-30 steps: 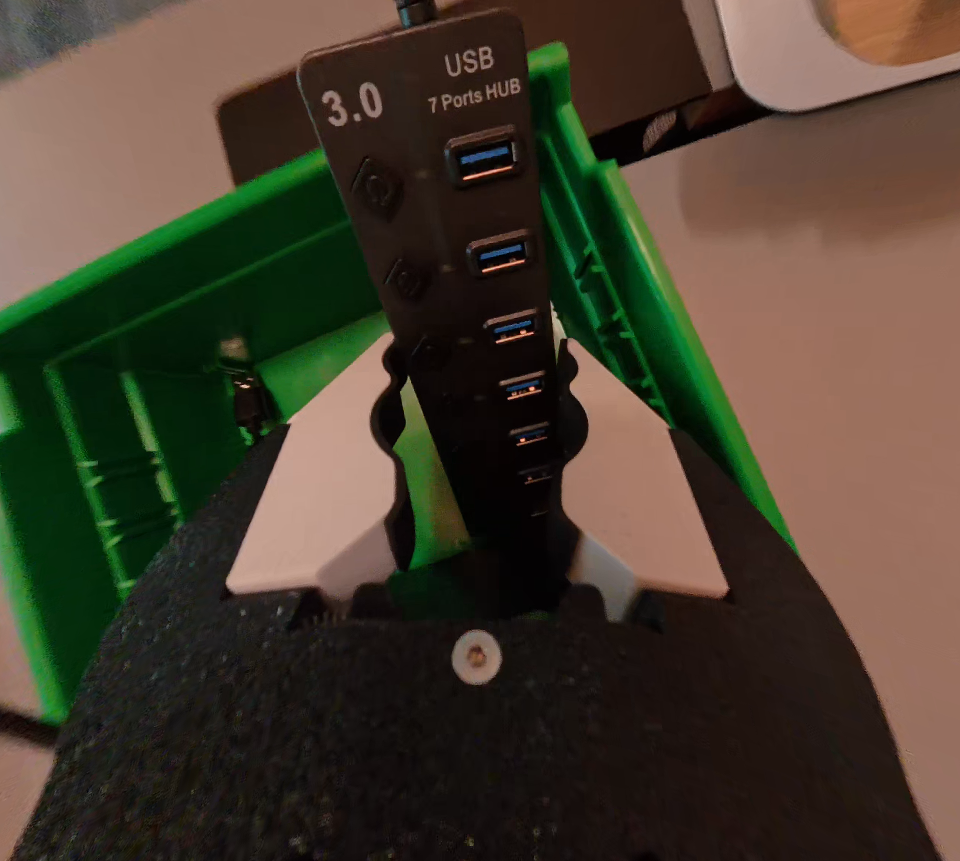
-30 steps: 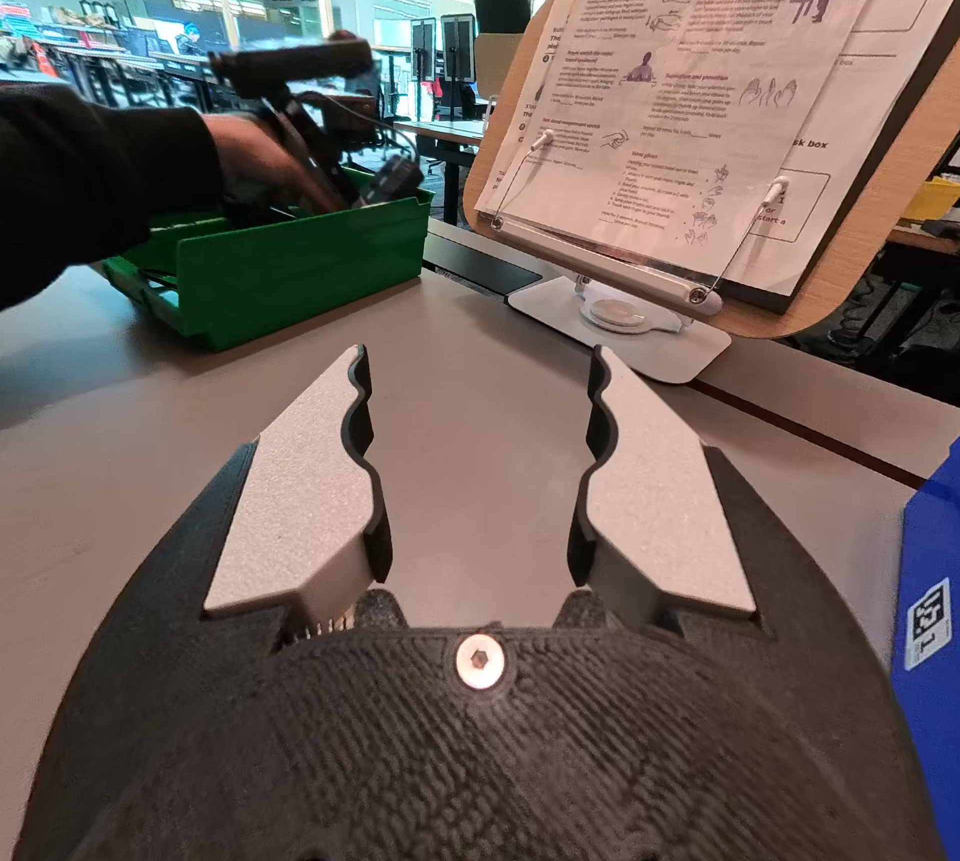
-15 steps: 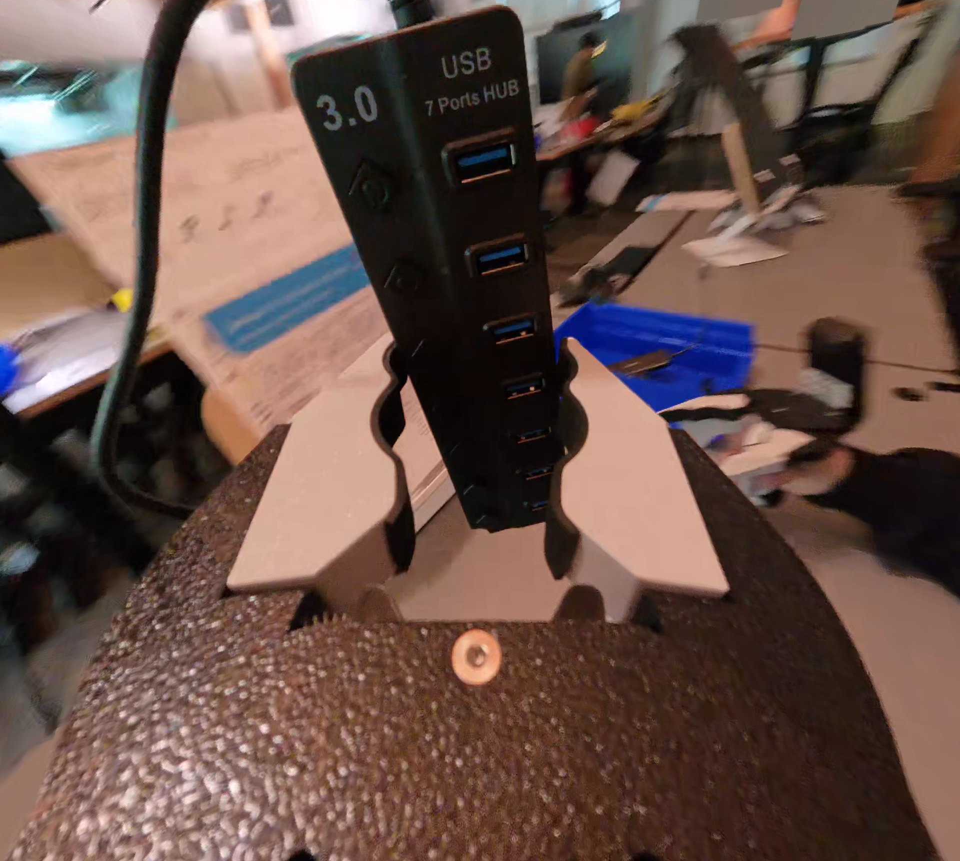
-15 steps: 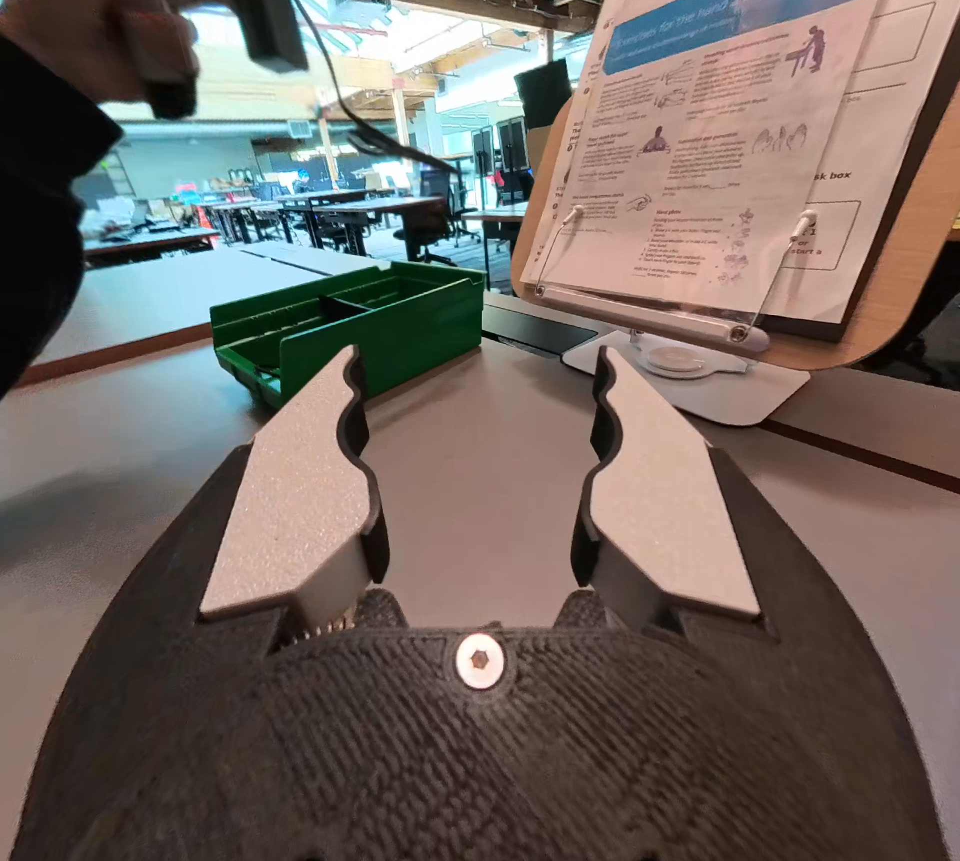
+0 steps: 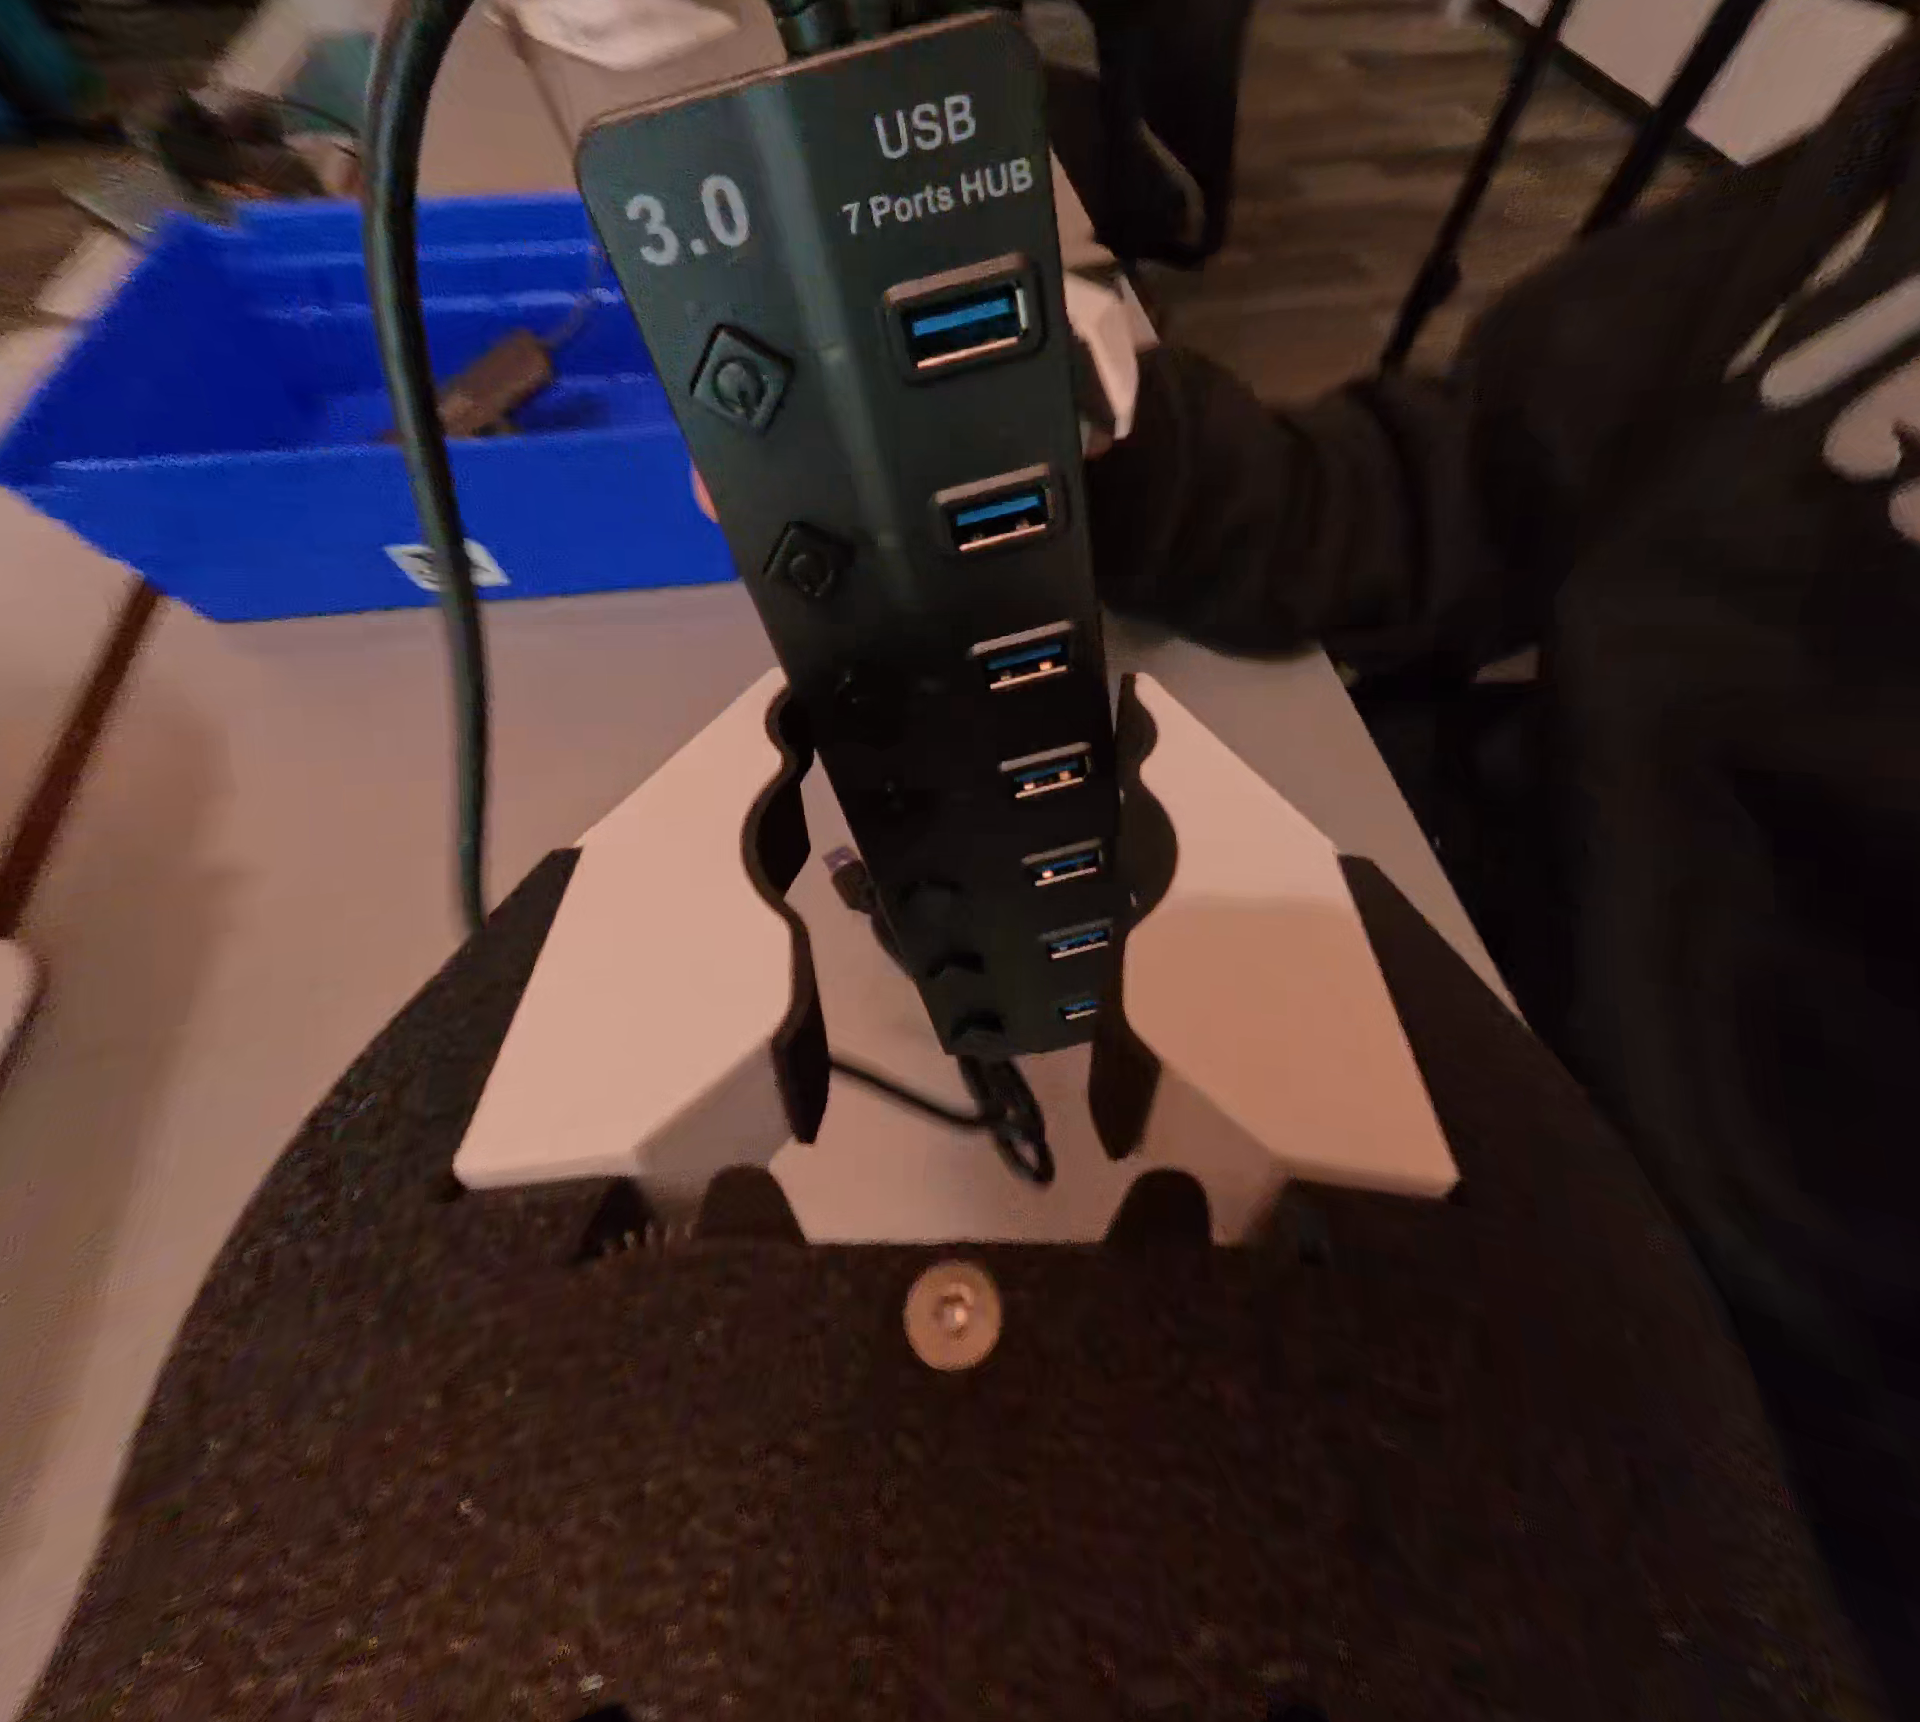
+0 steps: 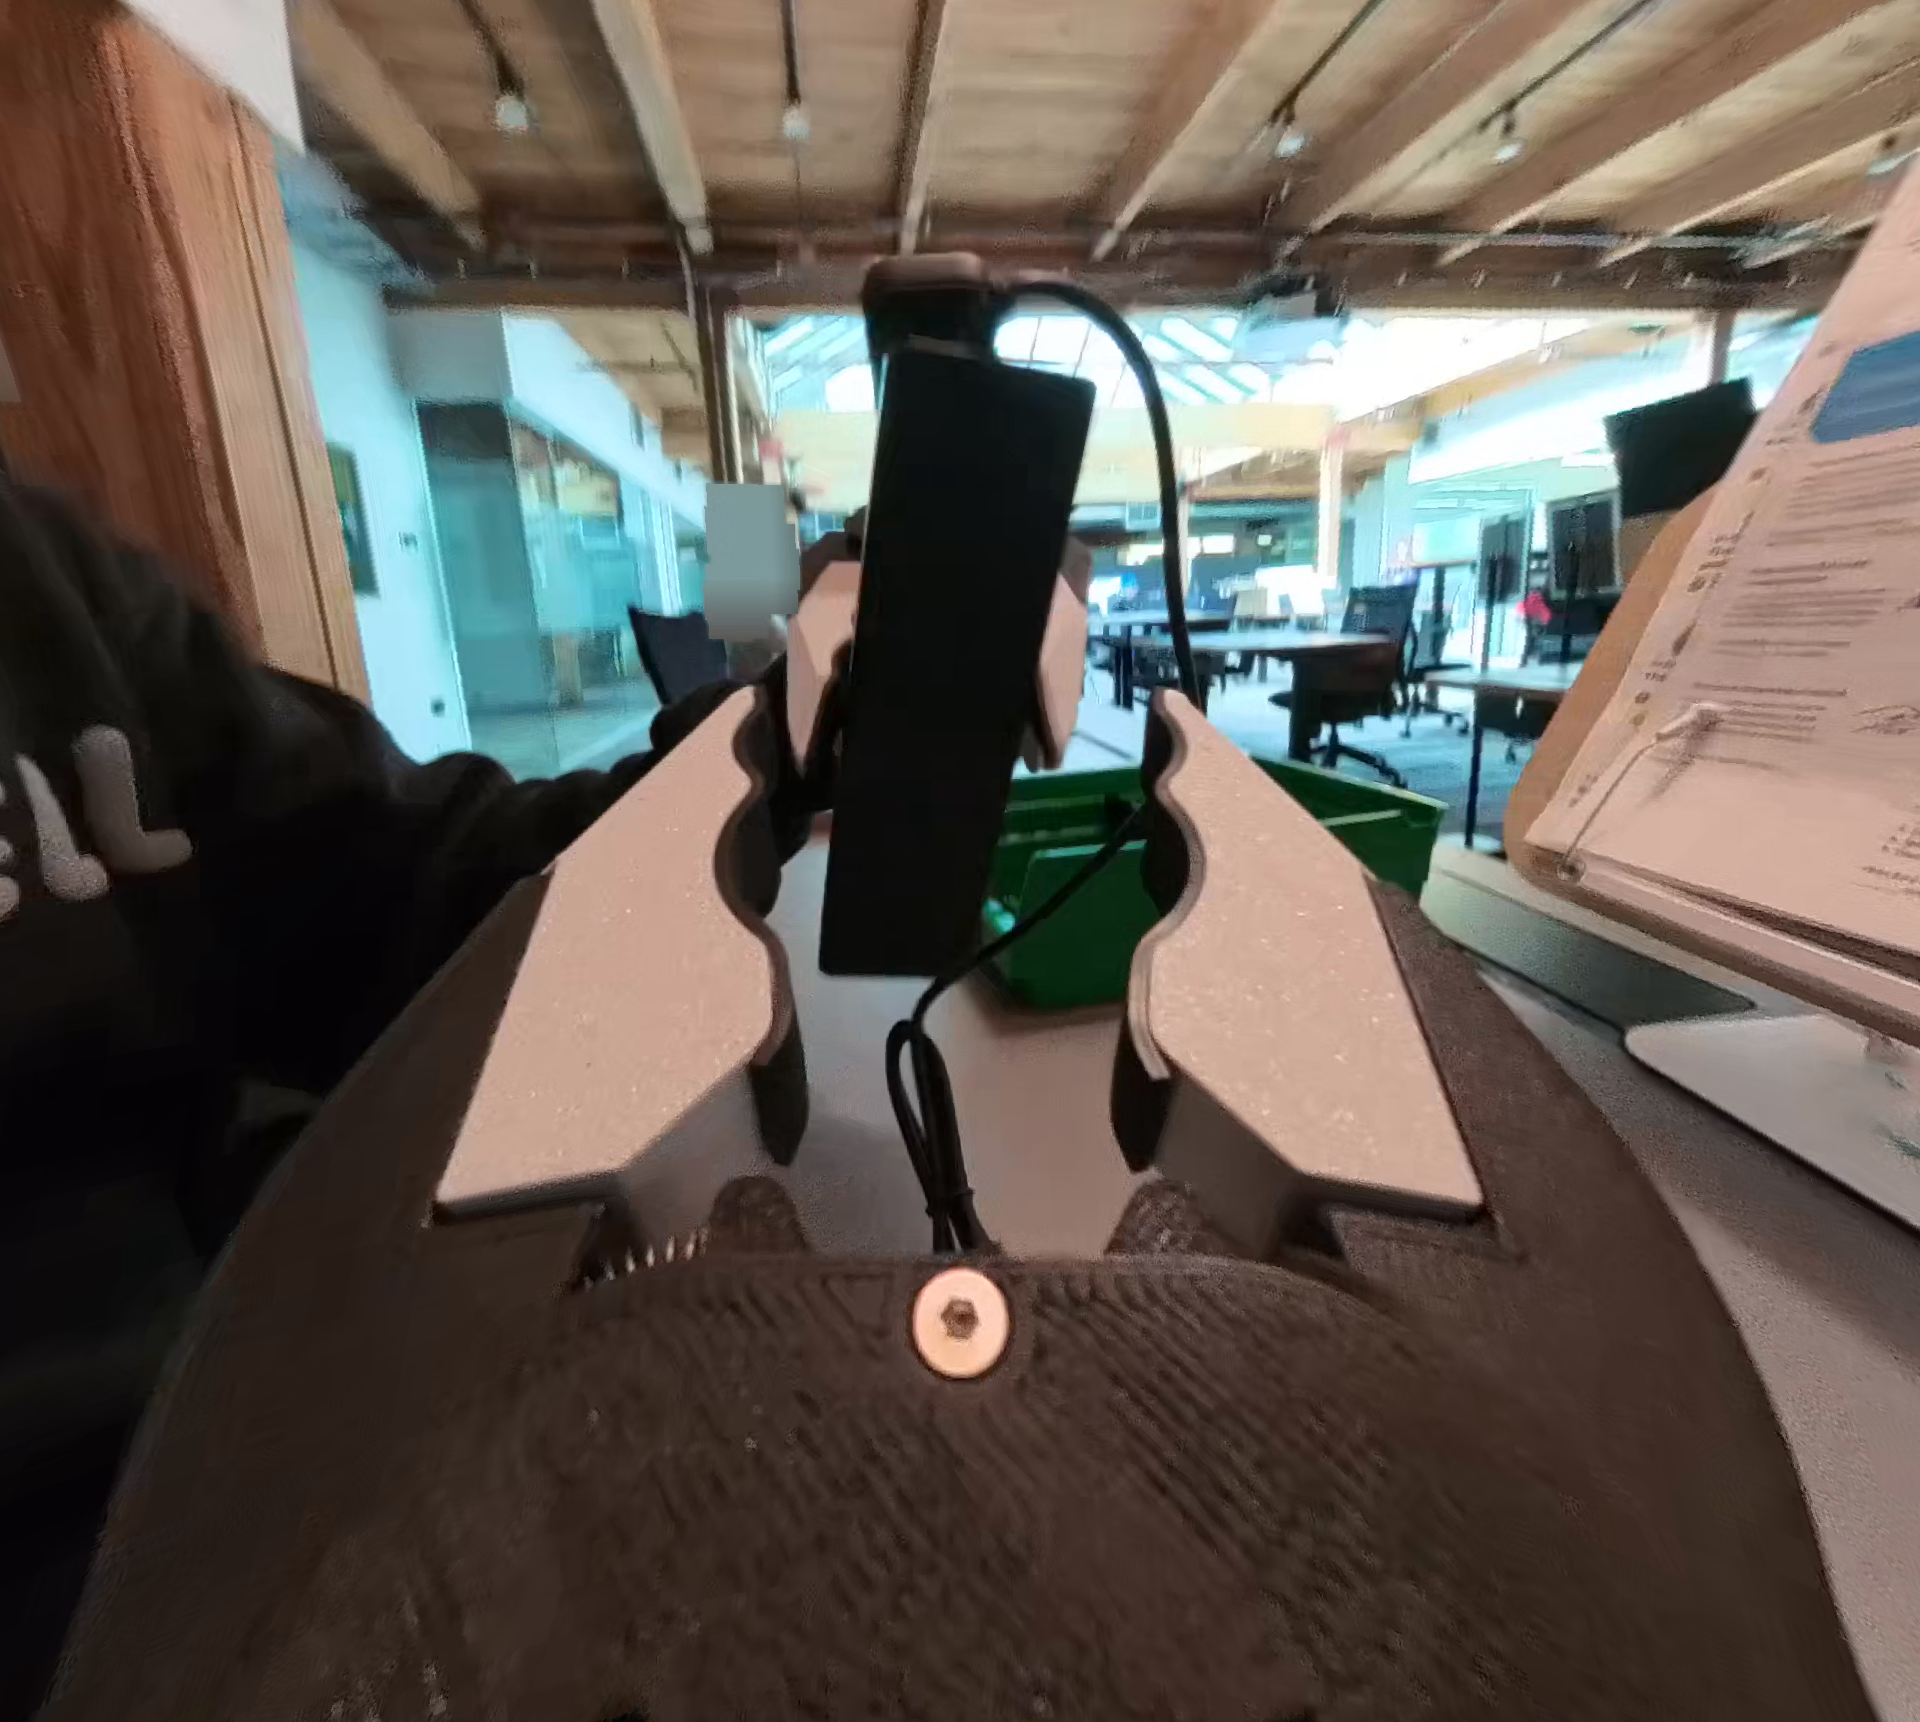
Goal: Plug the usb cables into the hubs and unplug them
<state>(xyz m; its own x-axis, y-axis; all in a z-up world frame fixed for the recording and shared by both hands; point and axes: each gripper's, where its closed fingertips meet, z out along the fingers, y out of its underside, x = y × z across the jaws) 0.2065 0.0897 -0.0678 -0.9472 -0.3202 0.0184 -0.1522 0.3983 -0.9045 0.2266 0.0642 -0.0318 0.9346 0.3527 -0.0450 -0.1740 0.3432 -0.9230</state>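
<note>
A black USB hub (image 5: 873, 425) with several blue ports and round buttons stands upright, ports facing the left wrist camera. My left gripper (image 5: 956, 706) is shut on its lower half. Its thick black cable (image 5: 416, 322) leaves the top and loops down on the left. In the right wrist view I see the hub's plain back (image 6: 956, 633), held by the left gripper's fingers (image 6: 1055, 675). My right gripper (image 6: 956, 706) is open and empty, facing the hub. The cable (image 6: 1158, 477) hangs down and its thin end (image 6: 914, 1080) runs between the right fingers.
A blue bin (image 5: 312, 519) holding a small adapter sits on the grey table (image 5: 260, 841) at the left. A green bin (image 6: 1340, 831) stands behind the hub. A wooden document stand (image 6: 1766, 685) with papers rises at the right. The person's dark sleeve (image 5: 1351, 529) crosses the right side.
My left gripper lifted the hub out of the green bin and swung it round in front of the right gripper. The right gripper tilted up and turned toward it, staying open.
</note>
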